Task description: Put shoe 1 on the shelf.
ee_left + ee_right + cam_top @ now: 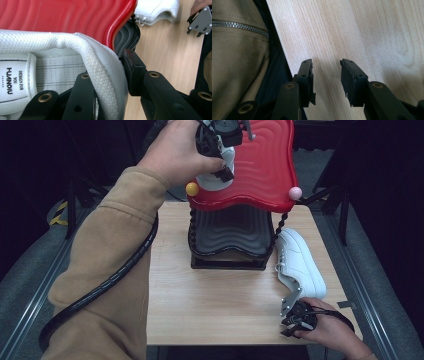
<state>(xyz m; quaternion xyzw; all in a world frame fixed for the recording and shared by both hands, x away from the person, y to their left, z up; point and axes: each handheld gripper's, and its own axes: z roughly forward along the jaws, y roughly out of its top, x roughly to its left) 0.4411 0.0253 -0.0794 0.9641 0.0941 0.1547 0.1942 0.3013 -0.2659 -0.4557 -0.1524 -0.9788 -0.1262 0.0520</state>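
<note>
The left gripper [220, 155] gripped a shoe [216, 177] by its collar over the red shelf [262, 165], while the right gripper's [326, 75] fingers stood released nearest the second shoe [300, 262].

The held white shoe [218, 172] is mostly hidden by the left hand [177, 152] — toe unseen.

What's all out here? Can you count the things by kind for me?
White shoes: 2, one on the red top shelf in the left gripper, one on the table
Shoe racks: 1
Grippers: 2, right gripper empty
Total: 5
</note>
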